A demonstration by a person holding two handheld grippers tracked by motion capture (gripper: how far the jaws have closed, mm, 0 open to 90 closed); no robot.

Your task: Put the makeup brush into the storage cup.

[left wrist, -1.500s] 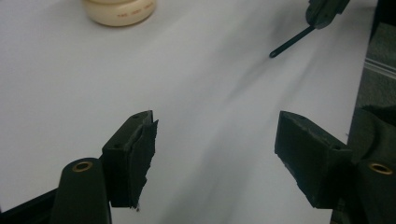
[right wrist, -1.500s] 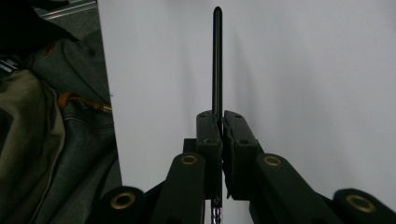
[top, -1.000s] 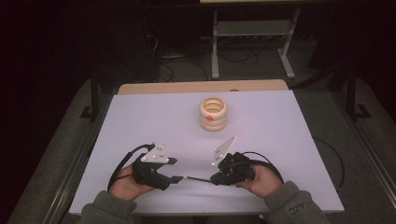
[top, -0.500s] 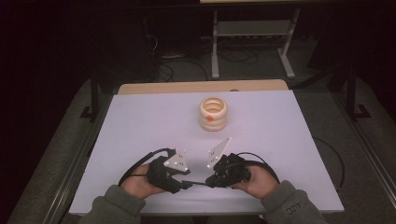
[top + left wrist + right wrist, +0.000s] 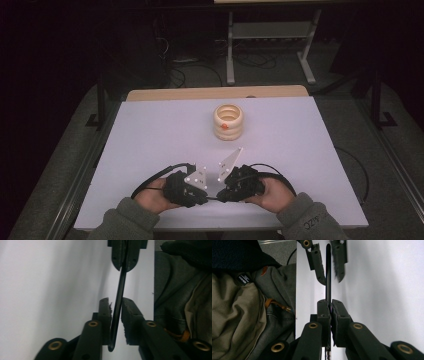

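On the white desk (image 5: 150, 130), near its front edge and about the middle of its width, the person holds both grippers close together, and they face each other.

The left hand (image 5: 152, 196) holds the left gripper (image 5: 192, 186), which points to the right, along the front edge of the desk. In the left gripper view its two black fingers (image 5: 104, 312) stand a little spread on both sides of a thin black rod (image 5: 119, 297). The rod passes through the gap; the left finger seems to touch it, but I cannot tell if the right finger touches it.

The thin black rod lies between the two grippers, with its long axis from left to right, parallel to the front edge. In the high view it is too thin to see well. In the left gripper view one end of it comes out behind the fingers, at the bottom, and is bent a little.

The right hand (image 5: 272, 192) holds the right gripper (image 5: 225, 192), which points to the left. In the right gripper view its fingers (image 5: 337, 315) are pressed on the rod and pinch it firmly.

Farther back, near the middle of the desk and well apart from the grippers, stands a stack of cream rings (image 5: 228, 121) with a small orange mark on its front side.
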